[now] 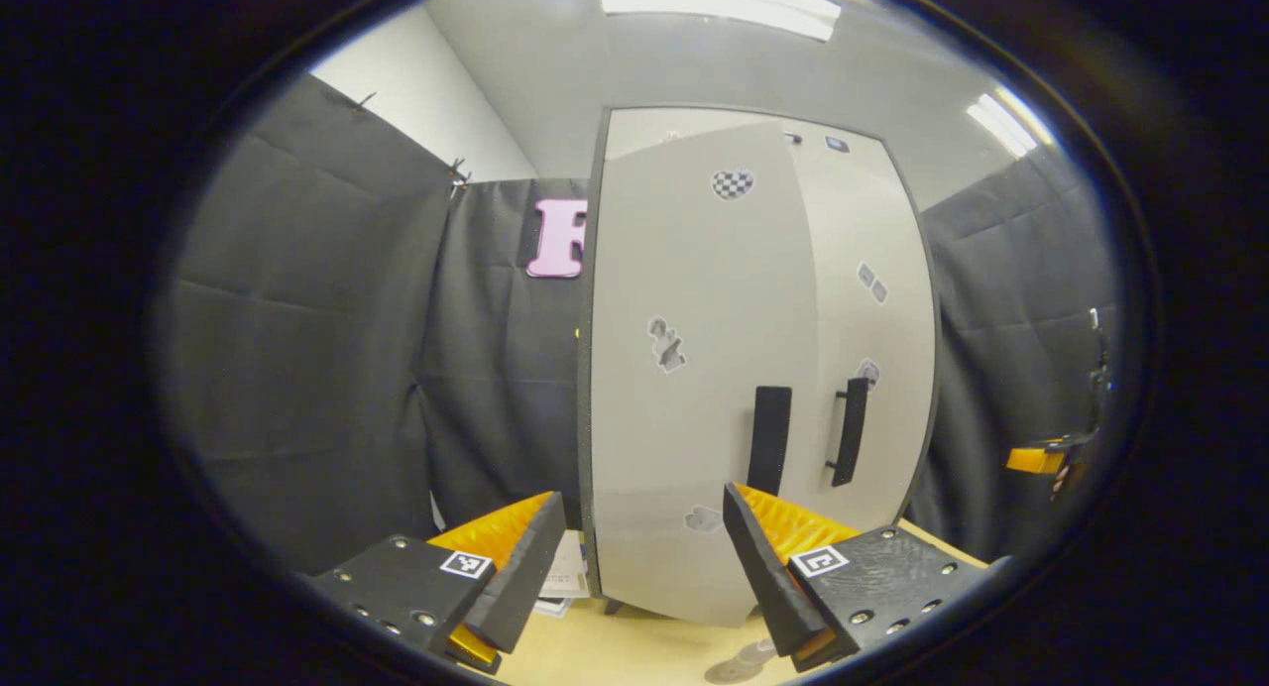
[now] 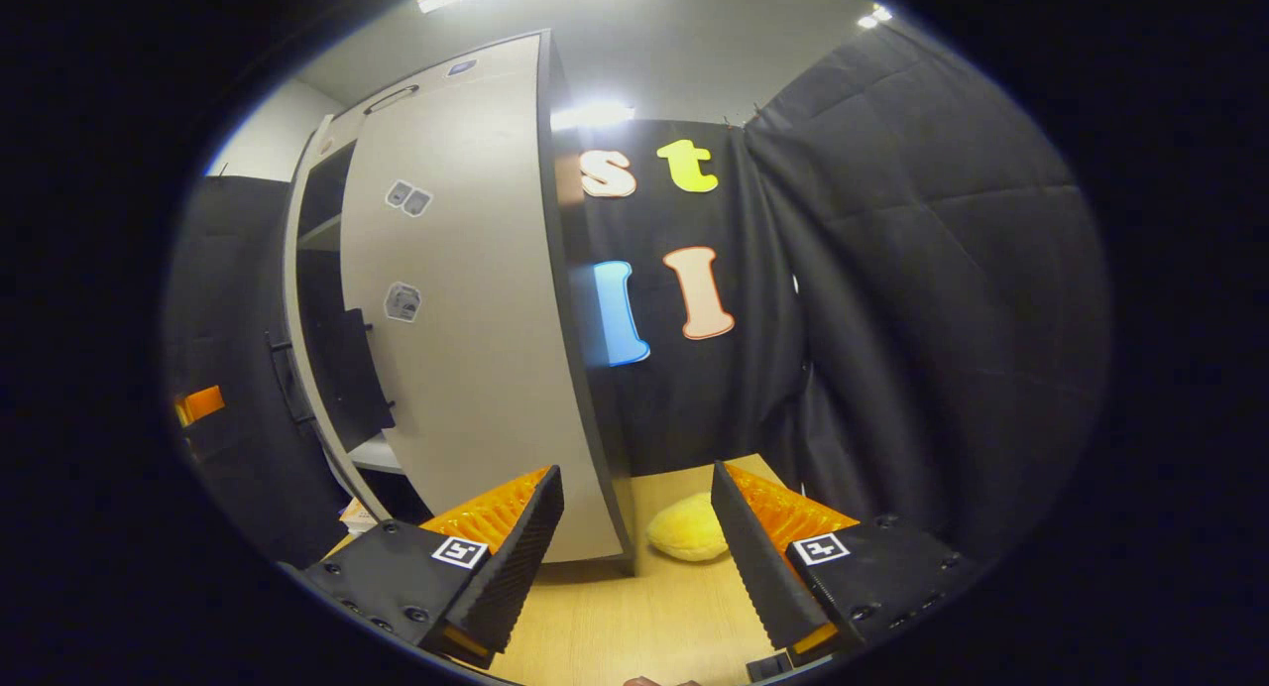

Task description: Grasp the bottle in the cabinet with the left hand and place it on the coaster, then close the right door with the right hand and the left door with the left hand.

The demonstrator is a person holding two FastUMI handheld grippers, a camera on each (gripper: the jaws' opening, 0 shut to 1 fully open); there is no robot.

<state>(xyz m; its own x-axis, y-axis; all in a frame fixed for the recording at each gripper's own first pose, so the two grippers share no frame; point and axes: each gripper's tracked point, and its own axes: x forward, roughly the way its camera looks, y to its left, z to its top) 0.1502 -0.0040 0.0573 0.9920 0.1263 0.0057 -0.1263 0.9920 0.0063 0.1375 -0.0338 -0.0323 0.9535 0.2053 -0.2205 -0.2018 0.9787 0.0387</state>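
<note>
1. Left gripper: fingers spread apart, nothing between them, held over the wooden table just before the cabinet.
2. Past its fingers stands the left door, swung nearly shut but still tilted off the cabinet front; its dark handle sits just above the right-hand finger.
3. Beside it, the right door lies flat against the cabinet — its handle close to the left door's.
4. At the far right edge of the left gripper view, a part of the other gripper shows.
5. Right gripper: fingers apart, empty, over the table.
6. Between its fingers, farther back, a yellow soft object lies on the table by the cabinet's corner.
7. In the right gripper view the left door stands ajar — dark shelves show in the gap.
8. Bottle and coaster: I cannot tell where they are.
</note>
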